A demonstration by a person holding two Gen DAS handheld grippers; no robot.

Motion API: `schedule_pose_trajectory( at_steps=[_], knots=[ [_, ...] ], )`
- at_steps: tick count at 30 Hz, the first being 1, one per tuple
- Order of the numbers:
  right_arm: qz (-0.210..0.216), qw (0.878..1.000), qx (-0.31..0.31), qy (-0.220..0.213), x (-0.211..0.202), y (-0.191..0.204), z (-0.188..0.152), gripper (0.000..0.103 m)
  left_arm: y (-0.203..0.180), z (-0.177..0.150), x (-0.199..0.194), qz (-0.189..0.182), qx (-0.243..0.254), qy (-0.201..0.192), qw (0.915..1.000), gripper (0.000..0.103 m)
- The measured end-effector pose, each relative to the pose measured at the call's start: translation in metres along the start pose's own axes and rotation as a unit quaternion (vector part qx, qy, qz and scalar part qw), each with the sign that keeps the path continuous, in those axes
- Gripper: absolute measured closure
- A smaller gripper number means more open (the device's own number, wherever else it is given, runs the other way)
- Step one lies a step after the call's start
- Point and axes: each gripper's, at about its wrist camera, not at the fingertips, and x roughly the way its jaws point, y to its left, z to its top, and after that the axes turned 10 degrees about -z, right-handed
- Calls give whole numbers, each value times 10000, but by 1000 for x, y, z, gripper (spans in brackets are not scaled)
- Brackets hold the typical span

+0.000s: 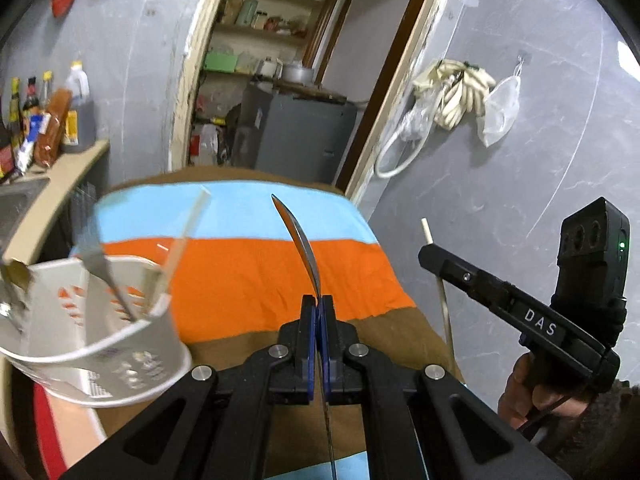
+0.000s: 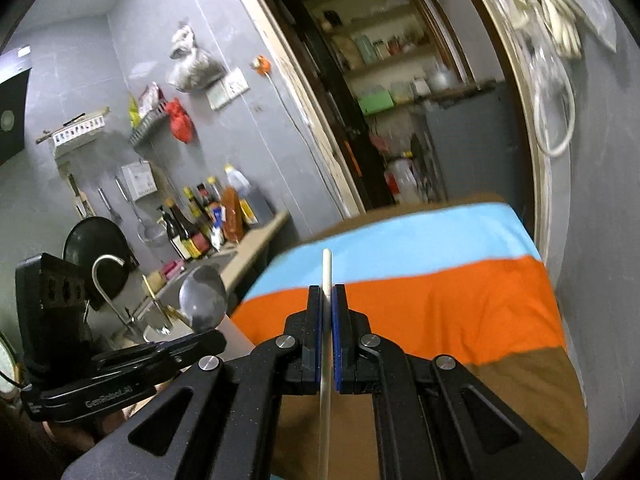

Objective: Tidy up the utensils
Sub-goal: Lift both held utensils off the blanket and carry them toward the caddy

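We carried utensils: our left claw (image 1: 318, 308) pinched a steel spoon (image 1: 303, 244), our right claw (image 2: 329, 300) a pale chopstick (image 2: 327, 270). Next, likely dropping both into the white slotted plastic holder (image 1: 96, 336) at nine o'clock.

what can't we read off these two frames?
- Spoon handle: left wrist view, hidden behind the left claw and cut by the bottom edge.
- Chopstick lower end: right wrist view, runs off the bottom edge.
- Holder contents: left wrist view, motion-blurred; the fork shows, the rest is unclear.

1 spoon (image 1: 301, 240), 1 holder (image 1: 100, 344), 2 chopsticks (image 2: 326, 320).
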Motion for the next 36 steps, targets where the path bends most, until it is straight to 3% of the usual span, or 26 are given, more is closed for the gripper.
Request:
schedule_pose_trajectory(
  at_steps=[9, 20, 28, 36],
  knots=[
    [344, 9985, -292, -324, -4, 76, 17, 99, 33, 18, -69, 199, 54, -588, 9981, 100],
    [631, 9926, -347, -977, 3, 152, 35, 99, 107, 46, -135, 738, -258, -1334, 9880, 100],
    [591, 9798, -140, -1907, 15, 193, 44, 99, 146, 54, -145, 920, -268, -1603, 9824, 100],
    [273, 9769, 68, -2119, 43, 206, 33, 99, 179, 51, -131, 698, -657, -1766, 9796, 100]
  ],
)
